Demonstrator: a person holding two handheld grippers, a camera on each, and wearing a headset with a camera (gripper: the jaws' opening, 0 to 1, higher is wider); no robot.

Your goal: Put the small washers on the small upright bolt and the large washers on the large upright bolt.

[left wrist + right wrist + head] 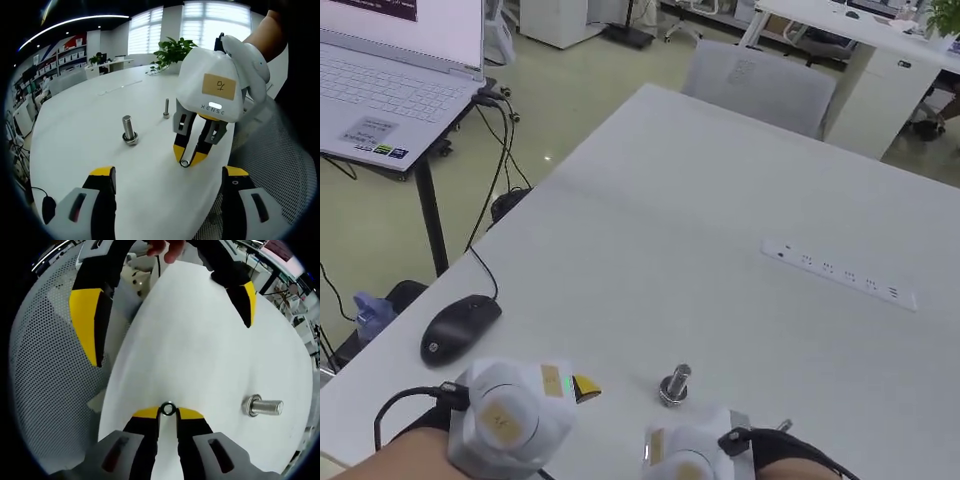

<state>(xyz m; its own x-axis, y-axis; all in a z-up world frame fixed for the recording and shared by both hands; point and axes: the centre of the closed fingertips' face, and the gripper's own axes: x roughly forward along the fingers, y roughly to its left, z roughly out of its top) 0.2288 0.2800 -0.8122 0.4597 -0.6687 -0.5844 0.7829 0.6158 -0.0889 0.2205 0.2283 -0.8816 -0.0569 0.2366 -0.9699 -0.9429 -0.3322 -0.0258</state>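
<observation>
- My right tongs (190, 157) are clenched on a small washer (168, 409). They pinch it by the rim at the very tips, so the hole is free to go over a thread.
- My left tongs (168, 176) are released, jaws wide apart and empty. They face the right pair, and I judge they are waiting their turn.
- The washer hangs low over the near edge of the bench (90, 125), well apart from the small upright bolt (166, 107) it belongs on.
- The large upright bolt (128, 130) stands nearer to me. The ring at its foot looks like a washer already seated, though I cannot be sure.
- The left gripper view takes in both bolts at once. The right gripper view gives the washer's open hole up close.
- The head view adds a mouse (460, 328) and a power strip (840, 275), well clear of the work.
</observation>
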